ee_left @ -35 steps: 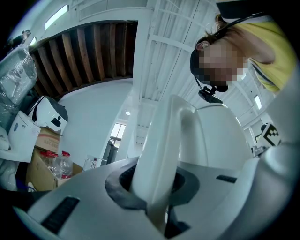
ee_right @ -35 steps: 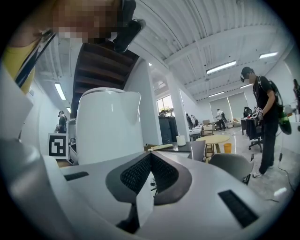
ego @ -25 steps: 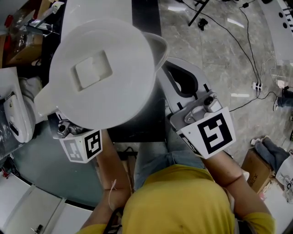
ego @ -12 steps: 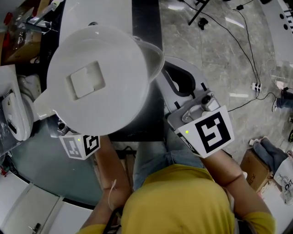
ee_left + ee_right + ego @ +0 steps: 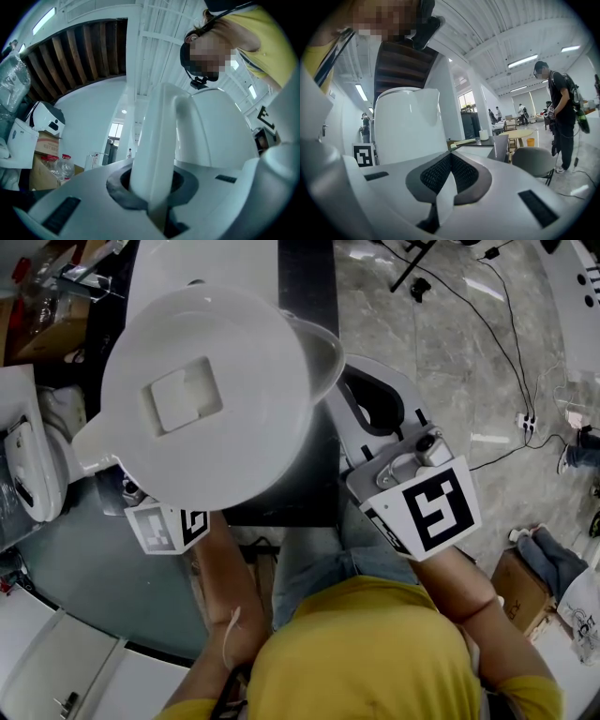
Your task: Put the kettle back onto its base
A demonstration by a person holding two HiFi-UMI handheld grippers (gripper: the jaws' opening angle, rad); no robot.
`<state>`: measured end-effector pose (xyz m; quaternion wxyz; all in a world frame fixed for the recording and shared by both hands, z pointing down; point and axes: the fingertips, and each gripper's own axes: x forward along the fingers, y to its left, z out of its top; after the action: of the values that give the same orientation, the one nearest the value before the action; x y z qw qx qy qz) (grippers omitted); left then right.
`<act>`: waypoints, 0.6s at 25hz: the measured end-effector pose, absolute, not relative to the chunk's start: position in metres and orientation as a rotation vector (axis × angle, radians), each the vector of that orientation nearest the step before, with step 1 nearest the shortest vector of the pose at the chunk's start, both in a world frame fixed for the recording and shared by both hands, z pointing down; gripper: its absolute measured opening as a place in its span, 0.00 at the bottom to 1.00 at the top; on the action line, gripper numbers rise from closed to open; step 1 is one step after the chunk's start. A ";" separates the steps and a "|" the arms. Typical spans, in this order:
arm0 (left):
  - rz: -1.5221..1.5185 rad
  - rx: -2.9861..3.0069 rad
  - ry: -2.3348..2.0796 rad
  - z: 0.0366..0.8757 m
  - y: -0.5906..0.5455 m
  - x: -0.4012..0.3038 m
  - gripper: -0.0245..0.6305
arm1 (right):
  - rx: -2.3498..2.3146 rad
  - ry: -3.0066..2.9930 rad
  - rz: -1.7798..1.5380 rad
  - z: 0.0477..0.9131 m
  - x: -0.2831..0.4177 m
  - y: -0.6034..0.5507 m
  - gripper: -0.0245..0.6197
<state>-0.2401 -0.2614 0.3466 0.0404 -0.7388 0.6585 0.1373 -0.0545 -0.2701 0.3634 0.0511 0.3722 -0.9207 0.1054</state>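
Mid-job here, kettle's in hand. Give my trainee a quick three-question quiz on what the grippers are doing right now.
1. True or false: the right gripper is clamped on the spout of the kettle.
2. What stands between the jaws of the left gripper? A) the lid B) the handle C) a cable
3. In the head view, which gripper sits beside the spout?

Key
1. False: its jaws are shut on nothing.
2. B: the jaws have just been closing on the handle.
3. The right one.
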 end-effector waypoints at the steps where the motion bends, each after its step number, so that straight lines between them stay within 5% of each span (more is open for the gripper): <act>1: 0.411 -2.262 2.024 0.348 -0.262 -0.240 0.11 | 1.131 -2.801 0.321 0.363 -0.054 -0.270 0.06; 11: 0.308 -2.249 2.085 0.357 -0.264 -0.241 0.11 | 1.129 -2.799 0.319 0.362 -0.055 -0.269 0.06; 15: 0.312 -2.249 2.083 0.356 -0.261 -0.244 0.23 | 1.132 -2.799 0.320 0.361 -0.055 -0.268 0.06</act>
<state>-0.2438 -0.2614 0.3565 0.0301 -0.7295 0.6757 0.1013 -0.0550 -0.2682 0.3613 0.0529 0.3724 -0.9206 0.1052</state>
